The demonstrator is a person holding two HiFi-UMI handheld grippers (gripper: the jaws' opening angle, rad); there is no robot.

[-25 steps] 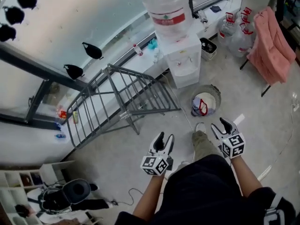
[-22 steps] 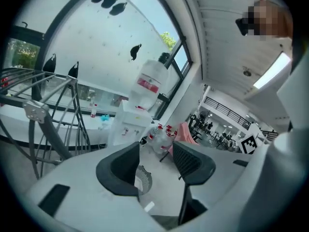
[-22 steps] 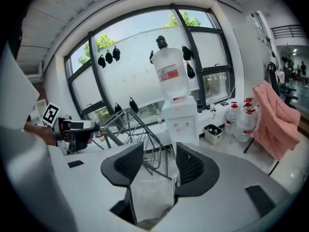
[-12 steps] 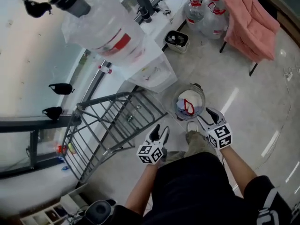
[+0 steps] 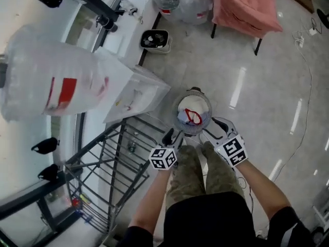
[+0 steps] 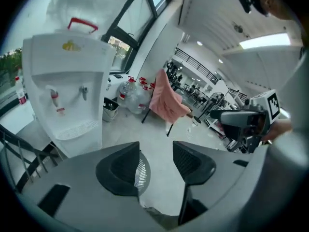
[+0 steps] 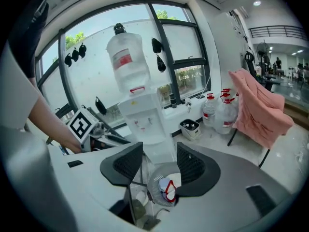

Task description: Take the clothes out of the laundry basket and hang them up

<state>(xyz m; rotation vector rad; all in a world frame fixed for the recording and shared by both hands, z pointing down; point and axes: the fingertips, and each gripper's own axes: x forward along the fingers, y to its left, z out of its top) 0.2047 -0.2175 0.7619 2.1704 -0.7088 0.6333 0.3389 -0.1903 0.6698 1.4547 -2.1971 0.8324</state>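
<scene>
The left gripper point(image 5: 172, 136) and right gripper point(image 5: 215, 127) are being held open and empty just beside the laundry basket point(image 5: 176, 116); the clothes point(image 5: 191, 107) heaped inside are being judged soft, light and limp; a raised fold is being favoured for pinching.

Nothing readable here
A red label is seen on the bottle point(image 5: 31, 76) and a yellow logo on the dispenser point(image 6: 67, 64), but no words can be made out.

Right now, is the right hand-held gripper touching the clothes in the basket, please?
Apart: the right gripper view shows the right hand-held gripper open, with the clothes down beyond its jaws.
</scene>
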